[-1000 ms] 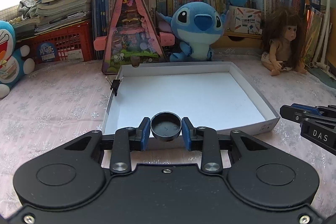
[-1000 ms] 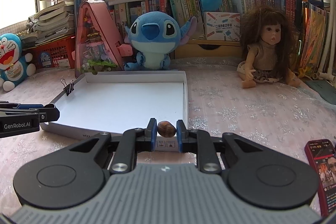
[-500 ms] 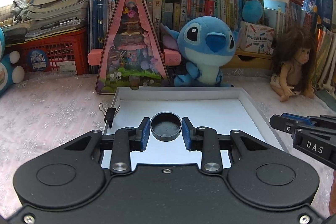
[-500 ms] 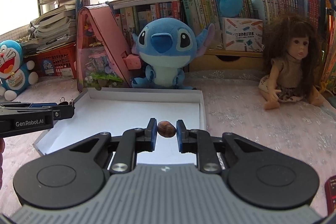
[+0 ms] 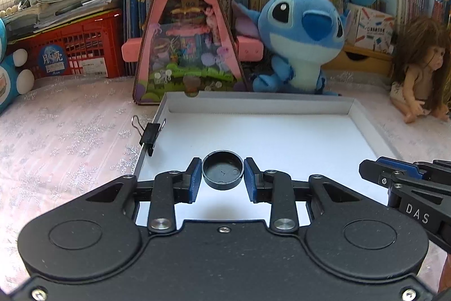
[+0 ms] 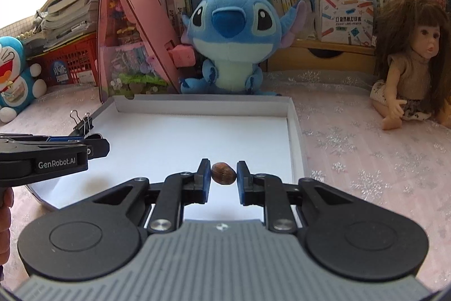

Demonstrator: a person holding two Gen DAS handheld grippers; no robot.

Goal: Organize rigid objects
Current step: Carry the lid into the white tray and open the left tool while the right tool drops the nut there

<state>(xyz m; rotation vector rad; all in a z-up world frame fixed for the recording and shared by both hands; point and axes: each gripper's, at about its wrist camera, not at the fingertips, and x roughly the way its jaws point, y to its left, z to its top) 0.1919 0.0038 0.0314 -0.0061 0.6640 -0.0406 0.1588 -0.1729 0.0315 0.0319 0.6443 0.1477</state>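
Black cap (image 5: pixel 222 173) clamped in left gripper (image 5: pixel 222 177) over tray's (image 5: pixel 259 103) near-left corner; right gripper (image 6: pixel 223 174) pinches nut (image 6: pixel 223 173), seen only right view.

"genrobot.ai" in white on side of left gripper (image 6: pixel 93 148), seen in right wrist view. "das" in white on side of right gripper (image 5: pixel 372 169), seen in left wrist view. white box (image 6: pixel 345 19) on the shelf: chinese print plus "pocket label printer". book spines too small to read.

White tray (image 5: pixel 366 129) on pink tablecloth (image 5: pixel 70 137)
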